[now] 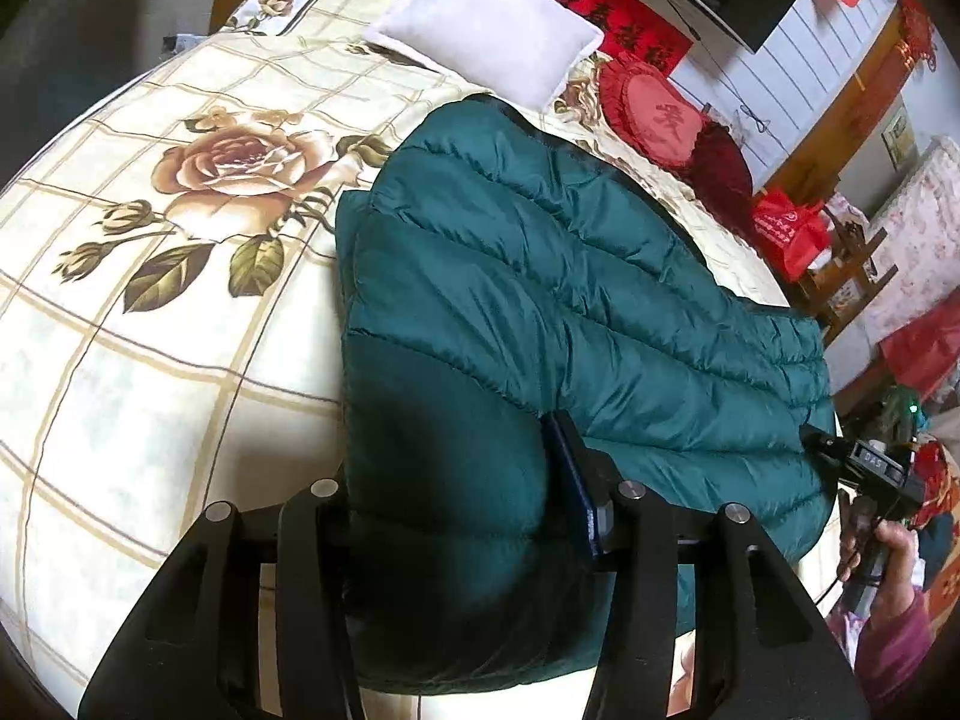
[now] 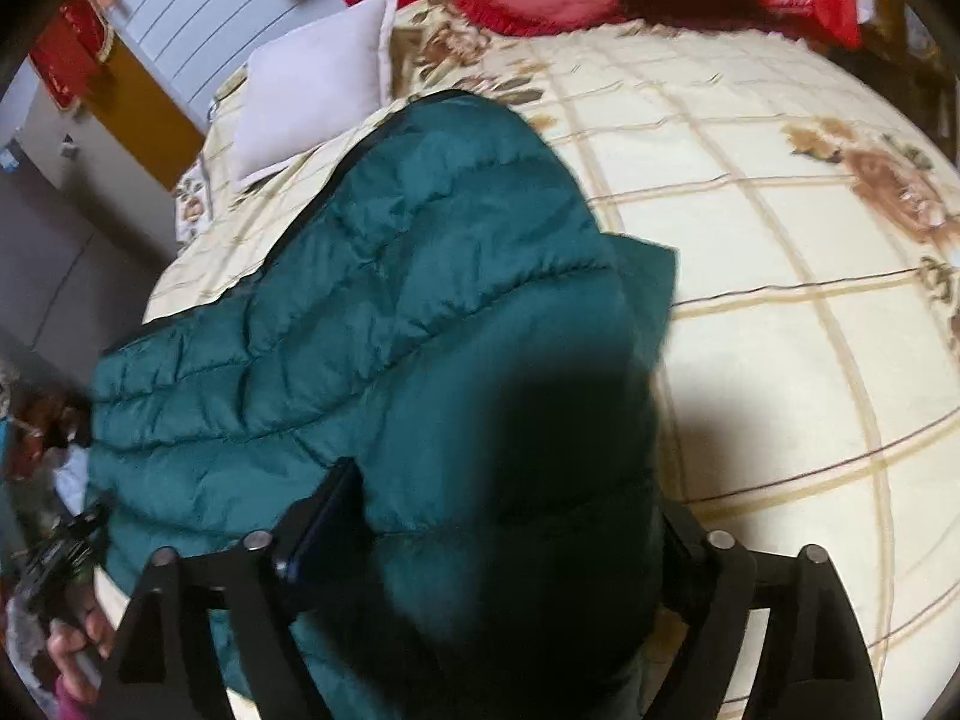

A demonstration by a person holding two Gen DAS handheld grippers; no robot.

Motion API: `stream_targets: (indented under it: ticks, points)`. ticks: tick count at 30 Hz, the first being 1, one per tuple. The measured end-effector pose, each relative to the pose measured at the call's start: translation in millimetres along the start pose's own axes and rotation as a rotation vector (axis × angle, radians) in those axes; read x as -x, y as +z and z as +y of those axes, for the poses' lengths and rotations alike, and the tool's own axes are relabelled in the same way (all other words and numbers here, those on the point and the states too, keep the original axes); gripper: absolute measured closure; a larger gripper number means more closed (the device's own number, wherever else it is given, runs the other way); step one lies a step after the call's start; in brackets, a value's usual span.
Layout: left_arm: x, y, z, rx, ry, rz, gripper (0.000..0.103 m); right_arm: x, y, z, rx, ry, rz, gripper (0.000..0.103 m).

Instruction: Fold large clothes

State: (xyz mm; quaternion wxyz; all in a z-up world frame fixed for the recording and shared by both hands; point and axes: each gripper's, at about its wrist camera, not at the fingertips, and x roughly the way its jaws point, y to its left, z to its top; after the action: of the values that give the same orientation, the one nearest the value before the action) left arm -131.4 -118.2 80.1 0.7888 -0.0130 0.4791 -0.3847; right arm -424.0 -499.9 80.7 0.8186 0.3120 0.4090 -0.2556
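A dark teal quilted down jacket lies on the bed, folded over itself, and it also shows in the right wrist view. My left gripper is shut on a thick bunch of the jacket's near left edge; its right finger presses the padding. My right gripper is shut on the jacket's near right edge, with its left finger against the fabric. Each gripper shows small in the other's view, the right gripper and the left gripper.
The bed sheet is cream with a check and rose print. A white pillow and red cushions lie at the head. A red bag and wooden furniture stand beside the bed.
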Motion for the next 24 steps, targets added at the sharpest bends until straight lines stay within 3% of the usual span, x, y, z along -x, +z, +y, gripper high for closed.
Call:
stream_targets:
  ticks: [6, 12, 17, 24]
  points:
    - [22, -9, -10, -0.009, 0.056, 0.02, 0.055, 51, -17, 19, 0.112, -0.113, -0.107, 0.019]
    - [38, -24, -27, -0.037, 0.138, 0.0, 0.055, 78, -39, 33, 0.126, -0.045, -0.147, 0.019]
    - [34, -16, -7, 0.062, 0.054, 0.029, 0.055, 69, -60, 58, 0.173, 0.026, -0.106, 0.019]
    - [21, 5, 7, 0.105, -0.073, 0.008, 0.054, 31, -83, 118, 0.225, 0.116, -0.052, 0.019]
